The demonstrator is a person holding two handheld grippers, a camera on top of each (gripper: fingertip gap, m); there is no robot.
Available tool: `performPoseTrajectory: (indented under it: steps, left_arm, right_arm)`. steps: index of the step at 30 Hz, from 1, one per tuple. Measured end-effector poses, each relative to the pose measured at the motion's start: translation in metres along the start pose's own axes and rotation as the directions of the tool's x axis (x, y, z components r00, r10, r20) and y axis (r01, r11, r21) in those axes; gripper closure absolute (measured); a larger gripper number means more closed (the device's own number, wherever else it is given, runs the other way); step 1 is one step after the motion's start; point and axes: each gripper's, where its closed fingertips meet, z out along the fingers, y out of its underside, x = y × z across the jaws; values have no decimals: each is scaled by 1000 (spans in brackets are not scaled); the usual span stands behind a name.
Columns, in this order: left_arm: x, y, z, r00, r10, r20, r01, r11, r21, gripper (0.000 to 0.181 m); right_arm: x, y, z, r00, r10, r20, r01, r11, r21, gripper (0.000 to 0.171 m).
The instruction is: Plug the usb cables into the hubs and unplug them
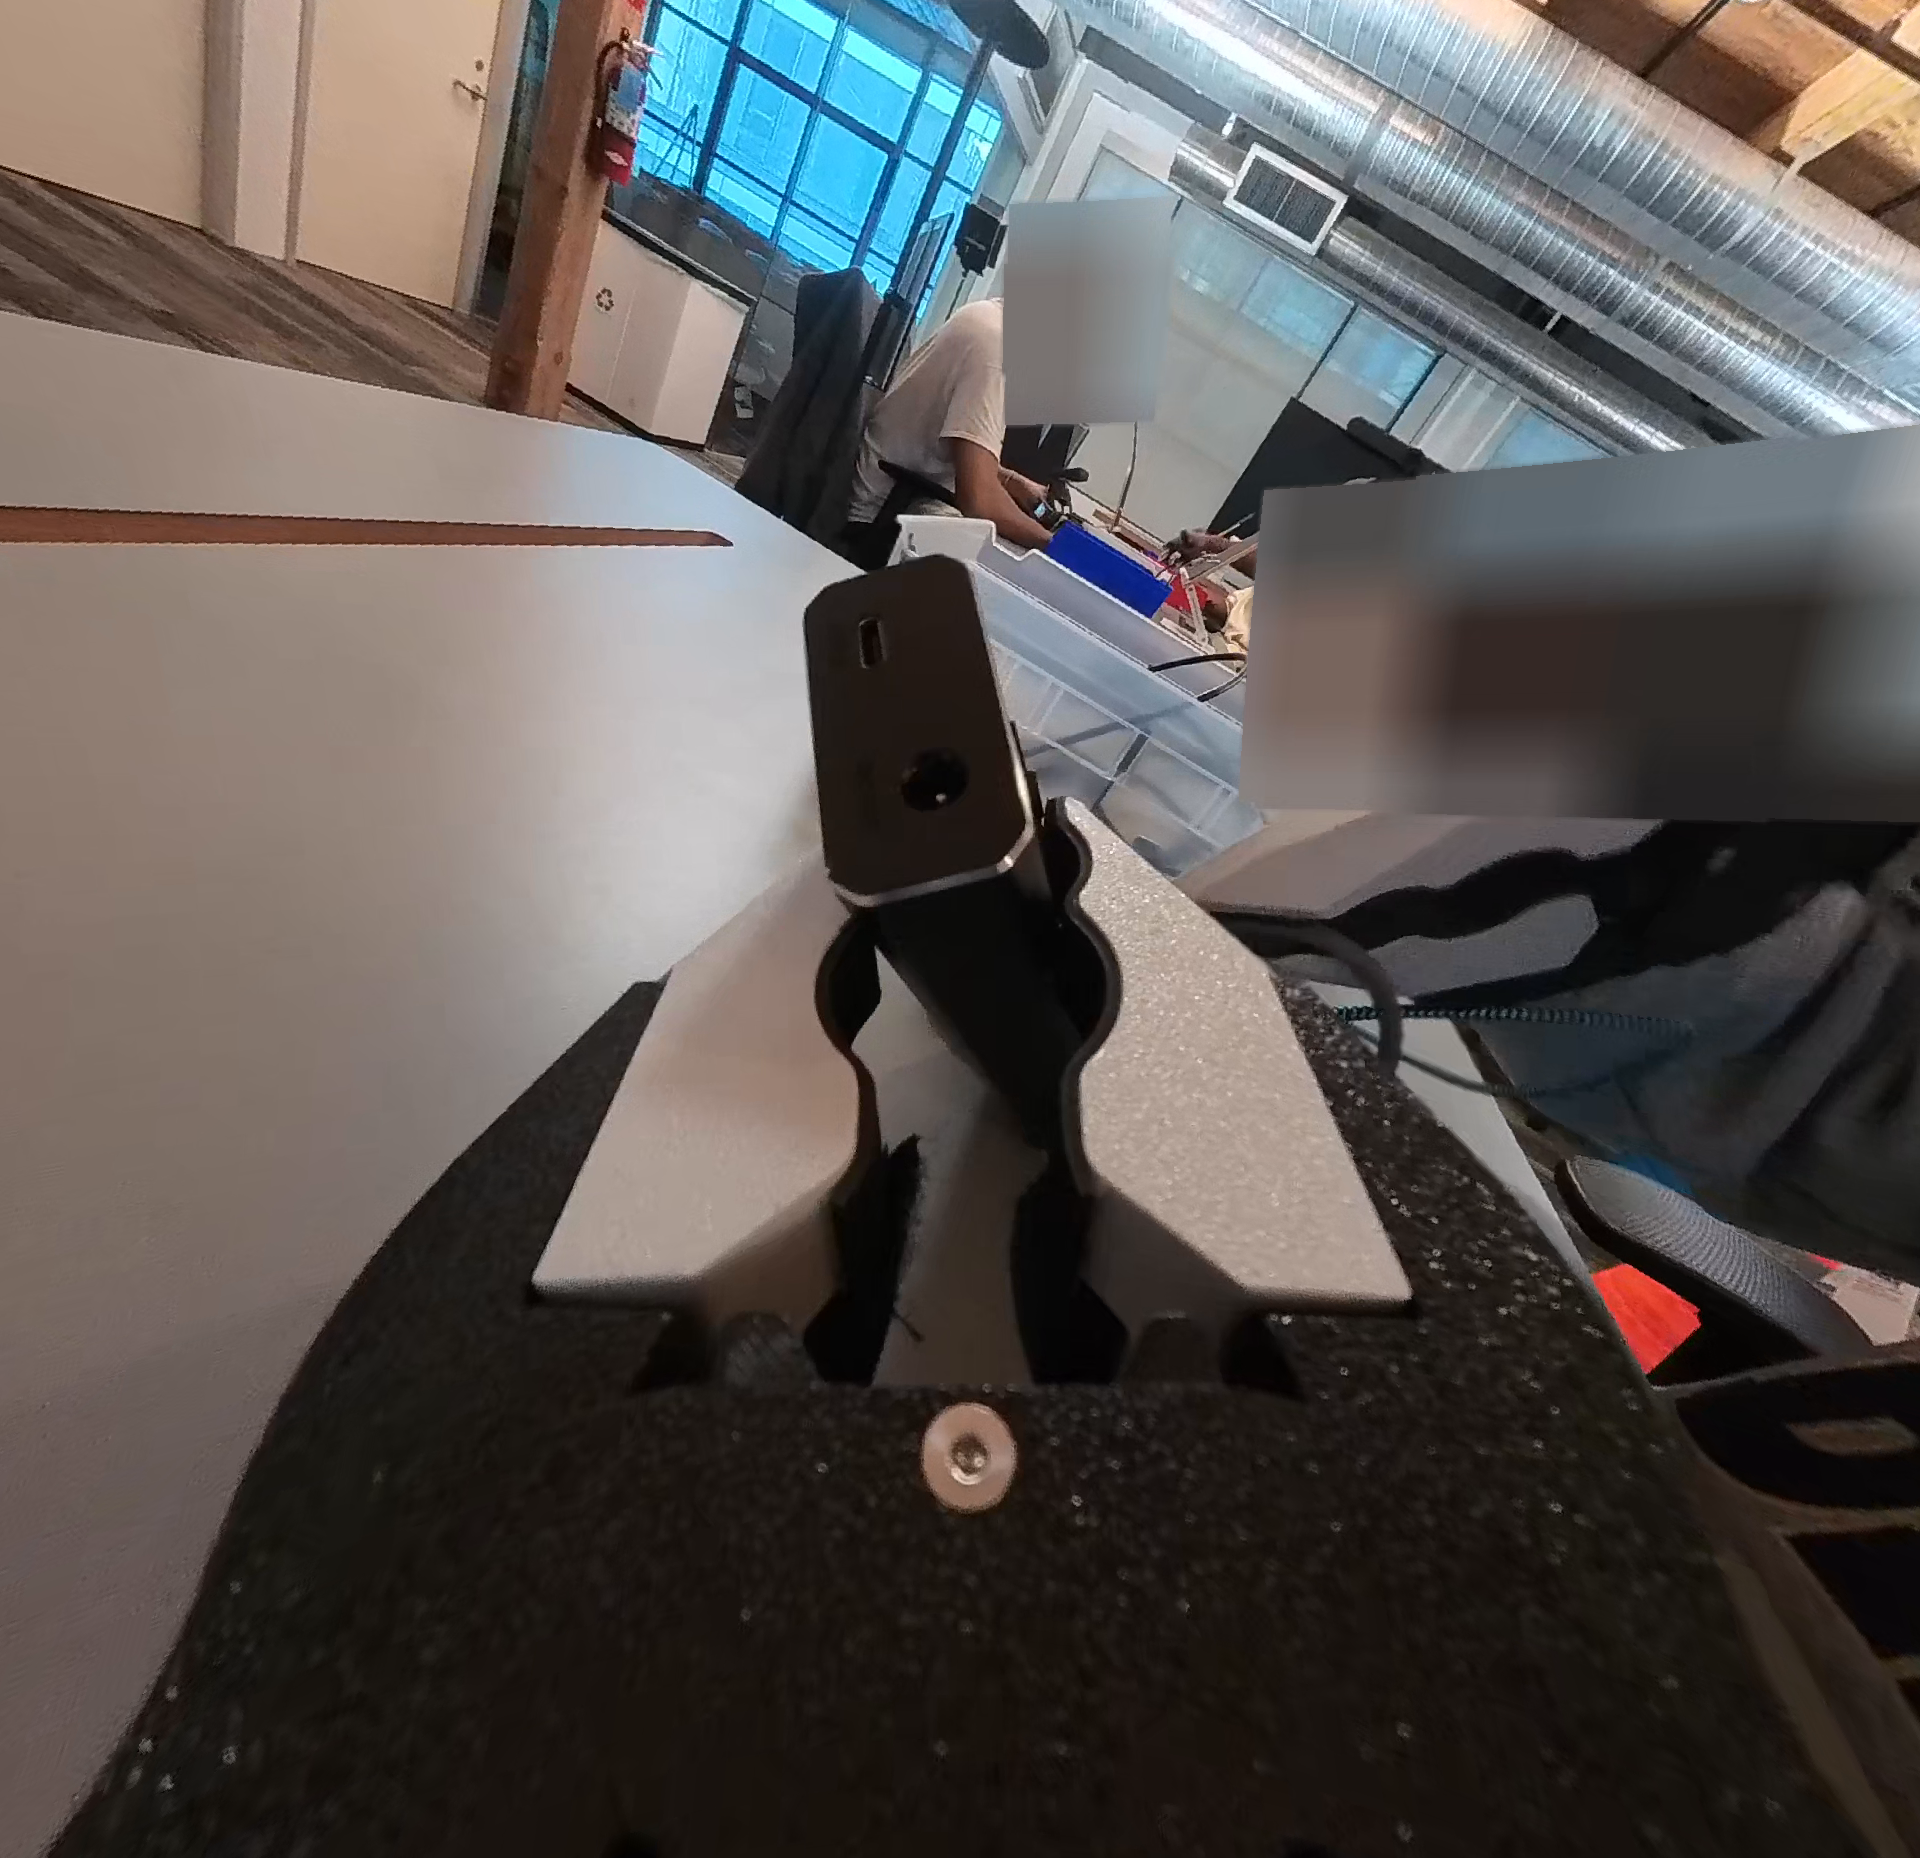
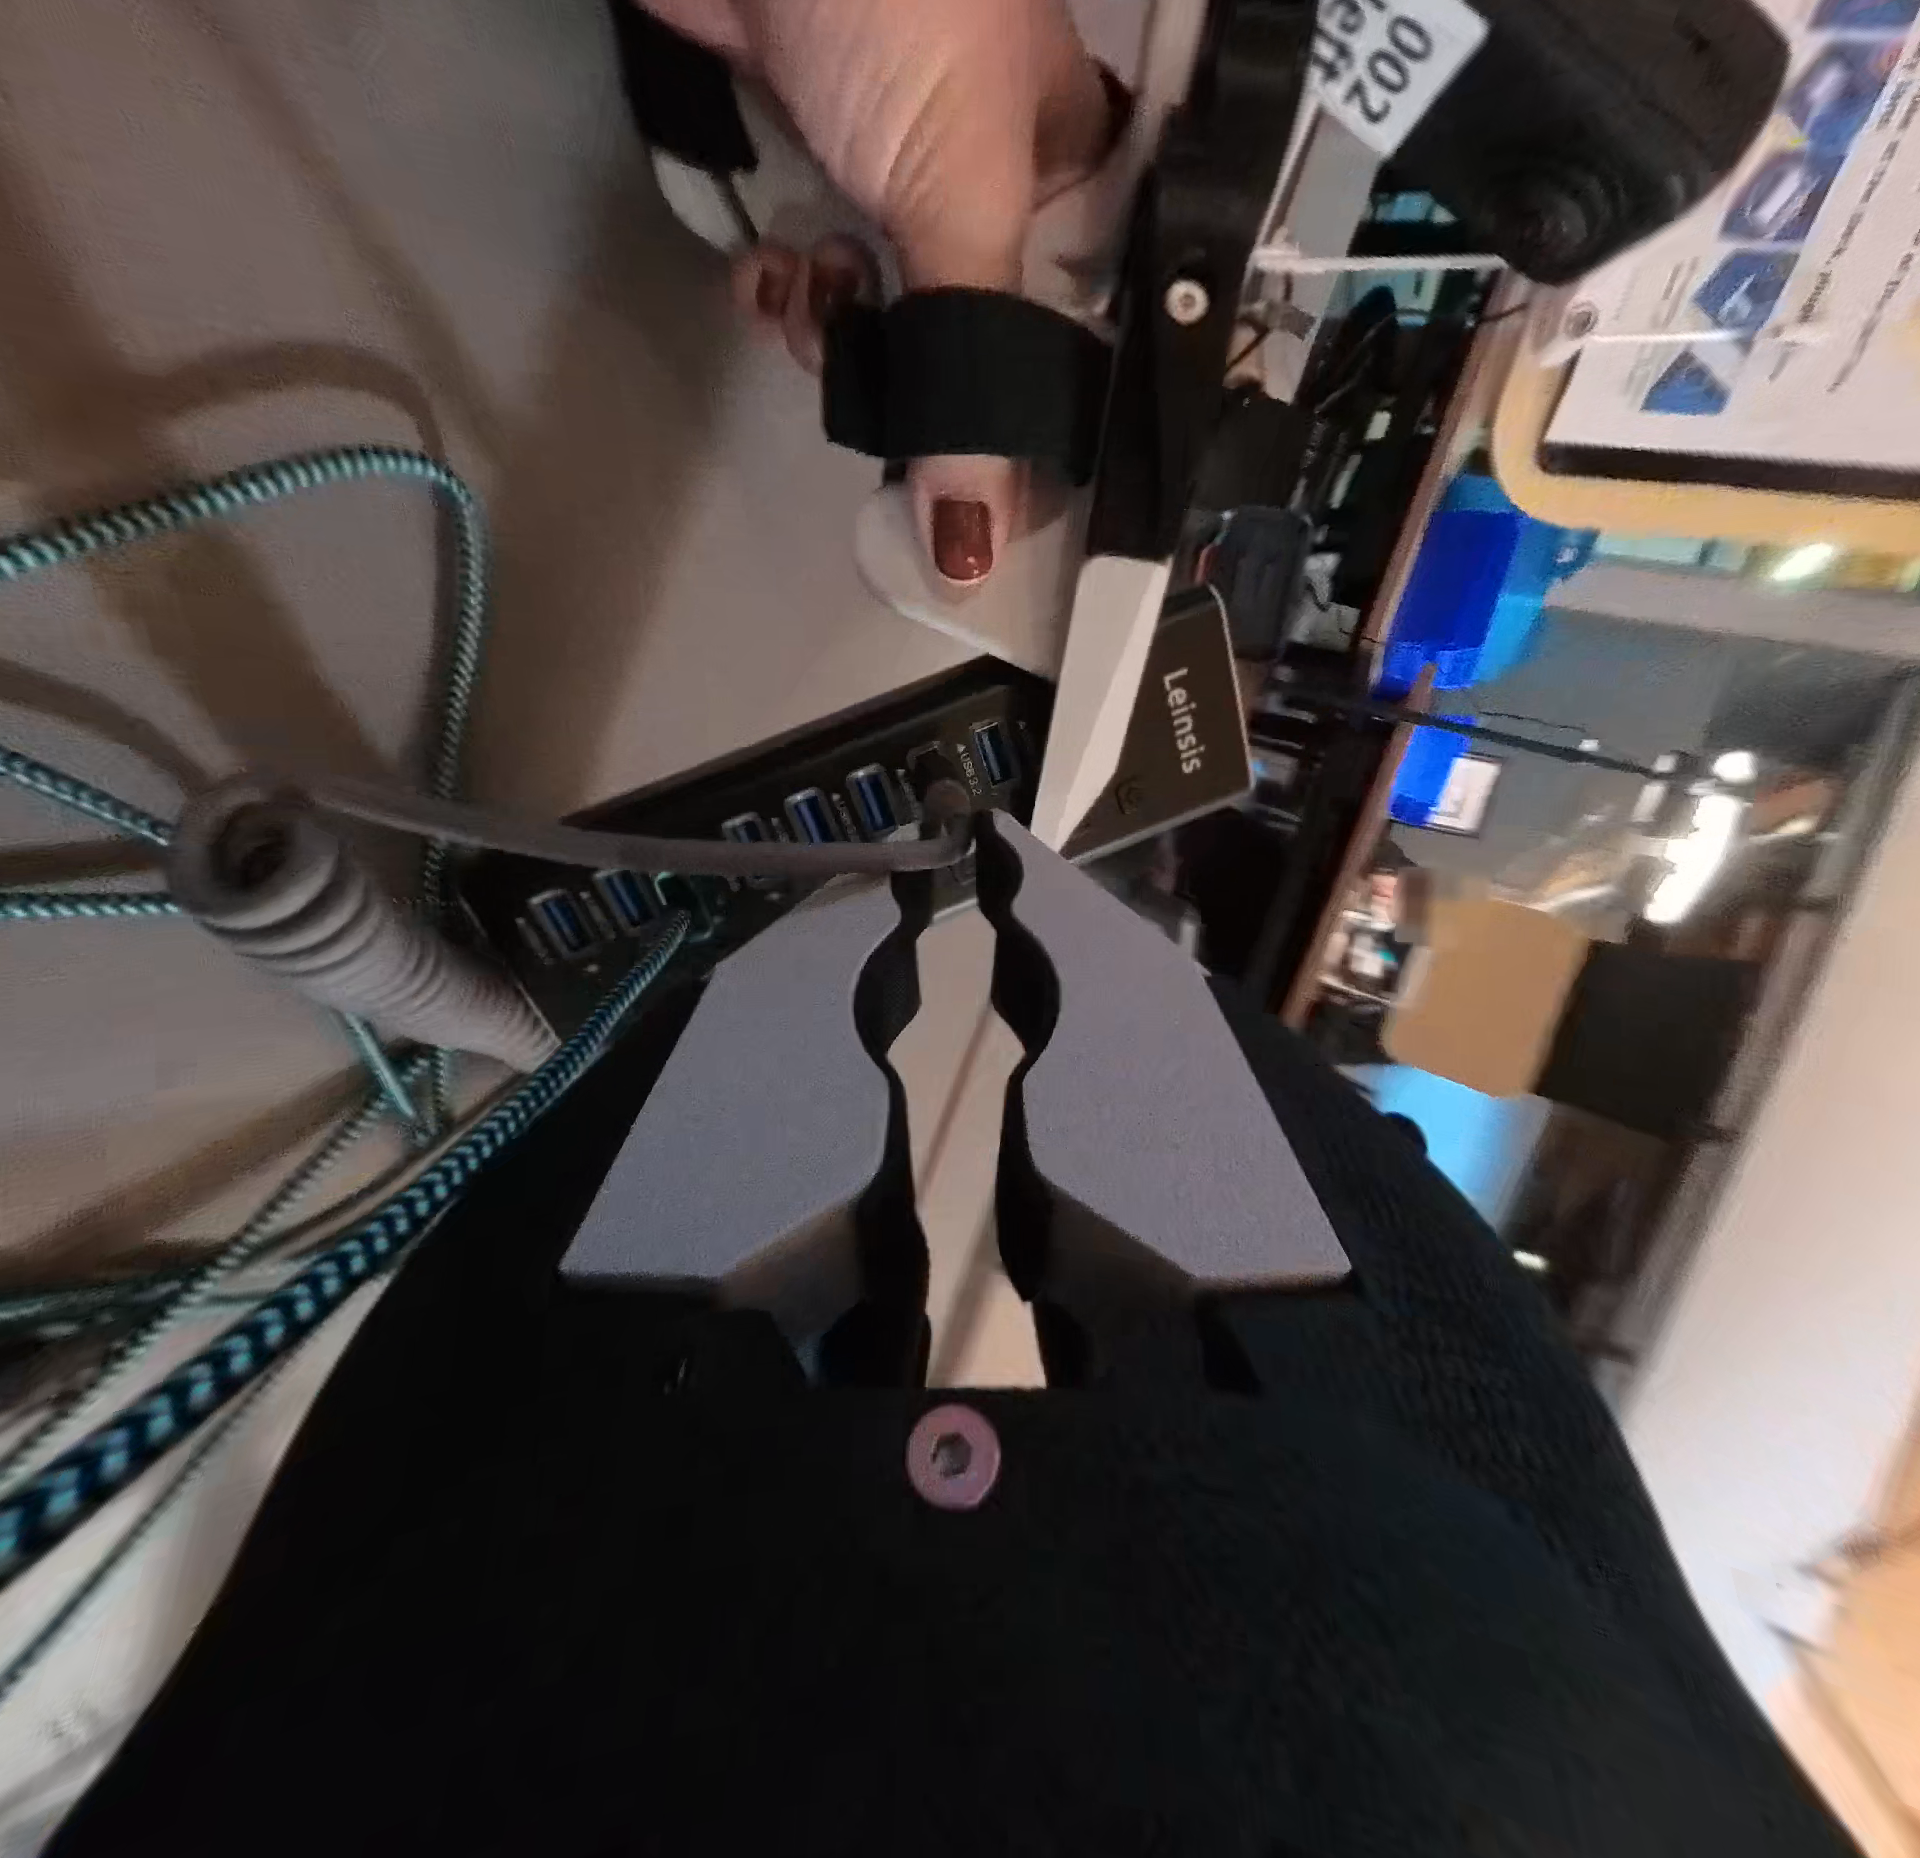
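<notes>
My left gripper (image 1: 956, 904) is shut on a black USB hub (image 1: 904, 728) and holds it end-on above the white table; the end face shows a small port and a round jack. In the right wrist view the hub (image 2: 800, 769) shows a row of blue ports. My right gripper (image 2: 971, 826) is shut at its tips on the dark plug (image 2: 940, 795) of a grey cable (image 2: 623, 847), which sits in a port near the hub's held end. The left gripper's white finger (image 2: 1091, 665) clamps that end. The plug's depth in the port is hidden.
A grey coiled cable (image 2: 343, 935) and braided blue-and-white cables (image 2: 312, 1309) lie on the table to the left of my right gripper. A hand (image 2: 914, 125) holds the left gripper. A clear plastic bin (image 1: 1091, 686) and a seated person (image 1: 935, 406) are beyond the table (image 1: 312, 769).
</notes>
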Motion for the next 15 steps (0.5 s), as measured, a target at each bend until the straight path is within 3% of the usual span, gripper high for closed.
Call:
performPoseTrajectory:
  steps: [4, 5, 7, 9, 10, 15]
  left_arm:
    - [0, -2, -2, 1000, -9, -6, 9, 1000, 15, 152]
    - [0, -2, -2, 1000, -6, -5, 6, 1000, 15, 153]
    - [-1, -2, -2, 1000, -11, -2, 11, 1000, 14, 152]
    - [-2, -2, -2, 1000, -12, 8, 12, 1000, 17, 153]
    - [-2, -3, -2, 1000, -16, 6, 16, 1000, 21, 153]
    - [-1, -3, -2, 1000, -17, 1, 17, 1000, 19, 153]
  right_arm:
    - [-1, -5, 0, 933, -355, -65, 336, 921, -199, 165]
    - [-1, -5, 0, 944, -322, -66, 308, 936, -170, 165]
    - [0, -1, -1, 993, -113, -43, 111, 992, -52, 165]
    - [2, 3, -3, 998, 62, -5, -62, 997, 36, 170]
    - [3, 8, -4, 997, 77, -4, -76, 997, 31, 170]
    - [3, 4, -6, 977, -201, -73, 193, 975, -108, 170]
